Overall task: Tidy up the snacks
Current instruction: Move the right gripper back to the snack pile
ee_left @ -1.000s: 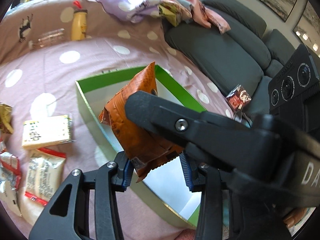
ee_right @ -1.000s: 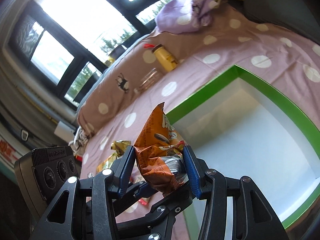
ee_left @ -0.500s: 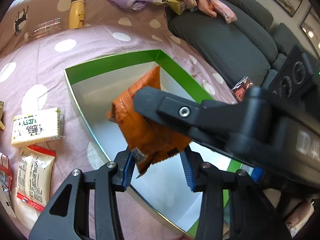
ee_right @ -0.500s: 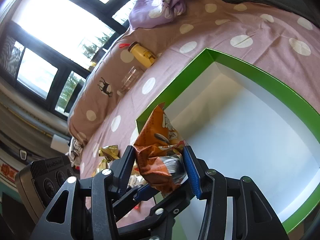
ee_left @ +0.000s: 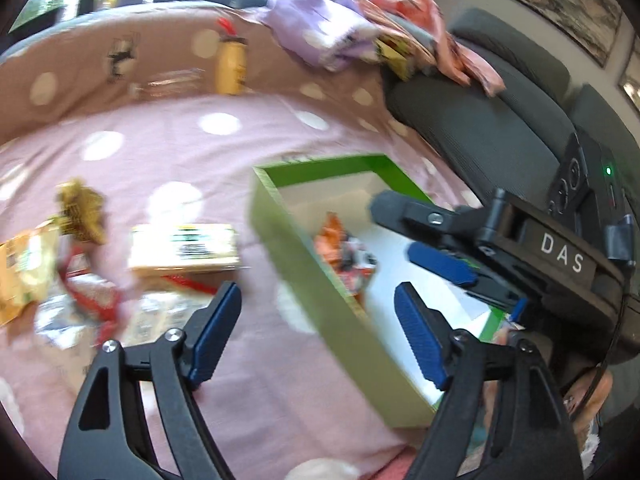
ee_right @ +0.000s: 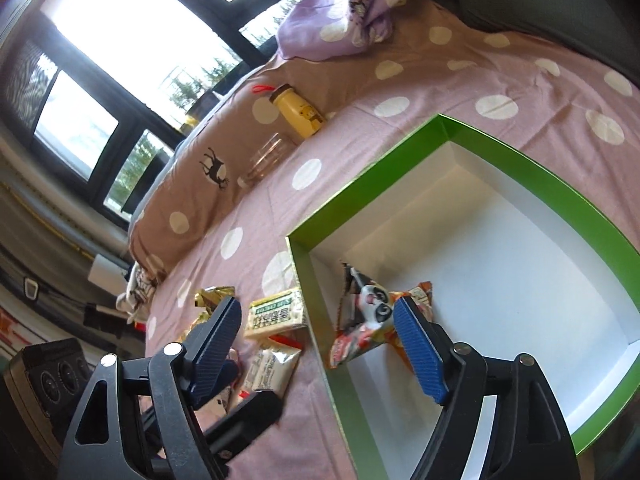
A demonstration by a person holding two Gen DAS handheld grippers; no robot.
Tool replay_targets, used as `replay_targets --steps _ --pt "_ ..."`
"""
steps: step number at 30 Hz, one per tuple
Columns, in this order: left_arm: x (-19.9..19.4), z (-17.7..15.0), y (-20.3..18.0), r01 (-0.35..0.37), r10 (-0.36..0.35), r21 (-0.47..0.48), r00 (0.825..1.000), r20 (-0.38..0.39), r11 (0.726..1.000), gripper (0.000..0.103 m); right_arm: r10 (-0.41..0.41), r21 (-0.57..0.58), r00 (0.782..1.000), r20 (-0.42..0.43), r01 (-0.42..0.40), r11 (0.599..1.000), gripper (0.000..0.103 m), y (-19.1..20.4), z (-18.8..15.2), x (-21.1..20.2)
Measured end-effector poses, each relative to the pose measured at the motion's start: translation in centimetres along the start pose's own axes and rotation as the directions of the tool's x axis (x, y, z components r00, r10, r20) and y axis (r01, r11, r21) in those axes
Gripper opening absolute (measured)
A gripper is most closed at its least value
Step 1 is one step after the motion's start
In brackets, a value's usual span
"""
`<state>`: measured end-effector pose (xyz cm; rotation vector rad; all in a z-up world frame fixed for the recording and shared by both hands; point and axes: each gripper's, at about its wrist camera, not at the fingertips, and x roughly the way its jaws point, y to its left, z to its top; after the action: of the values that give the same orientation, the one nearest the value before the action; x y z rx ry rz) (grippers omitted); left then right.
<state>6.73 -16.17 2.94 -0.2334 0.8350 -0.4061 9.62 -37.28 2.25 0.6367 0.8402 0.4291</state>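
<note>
Snack packet [ee_right: 372, 316] against box [ee_right: 520, 160] near wall, both grippers' jaws just opened

The green box [ee_right: 540, 168] floor is clear except for one orange snack packet [ee_right: 372, 316] at its near-left corner. Loose snack packets [ee_right: 276, 344] crowd the cloth just beside the left wall.

Snacks on a pink polka-dot bedspread, one already in a green box.

An orange snack packet [ee_right: 374, 320] with a panda face lies crumpled against the near-left inside corner of the shallow green-rimmed, white-lined box [ee_right: 520, 148]. Just left of the box, on the bedspread, lie a pale cracker pack [ee_right: 276, 314], a white pouch with red trim [ee_right: 274, 366], and a gold-wrapped snack [ee_right: 212, 296].
</note>
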Motion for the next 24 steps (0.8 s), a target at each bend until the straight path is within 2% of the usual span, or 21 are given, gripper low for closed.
replay_targets --steps 3,5,8,11,16,20,23,24 --pt "-2.6 -0.6 2.4 -0.084 0.086 -0.044 0.995 0.047 0.995 0.087 0.005 -0.05 1.0 -0.001 -0.005 0.999 0.08 1.7 -0.4 0.2" --pt "-4.6 -1.0 4.2 -0.154 0.159 -0.073 0.984 0.077 0.985 0.088 0.012 -0.087 1.0 -0.009 -0.013 0.996 0.081 3.1 -0.8 0.4" --pt "-6.9 -2.1 6.7 -0.264 0.277 -0.123 0.955 0.104 0.957 0.088 0.019 -0.14 0.999 -0.03 -0.023 0.99 0.081 5.0 -1.7 1.1" --pt "-8.4 -3.1 9.7 -0.309 0.33 -0.181 0.938 0.101 0.934 0.089 0.023 -0.194 0.997 -0.068 -0.036 0.98 0.081 6.9 -2.8 2.4" --pt "-8.1 -5.4 14.5 -0.303 0.331 -0.301 0.943 0.043 0.904 0.089 0.053 -0.262 0.983 -0.175 -0.098 0.96 0.081 10.1 -5.0 5.9" --pt "-6.5 -5.7 16.9 -0.294 0.306 -0.361 0.952 -0.023 0.885 0.089 0.075 -0.295 0.958 -0.276 -0.159 0.942 0.081 12.7 -6.4 8.6" --pt "-5.7 -6.1 18.1 -0.266 0.268 -0.431 0.962 -0.058 0.862 0.089 0.037 -0.343 0.937 -0.346 -0.163 0.925 0.081 15.1 -7.2 10.8" --pt "-5.5 -6.2 18.6 -0.253 0.252 -0.449 0.966 -0.065 0.857 0.089 0.019 -0.37 0.929 -0.369 -0.166 0.914 0.077 16.0 -7.5 11.6"
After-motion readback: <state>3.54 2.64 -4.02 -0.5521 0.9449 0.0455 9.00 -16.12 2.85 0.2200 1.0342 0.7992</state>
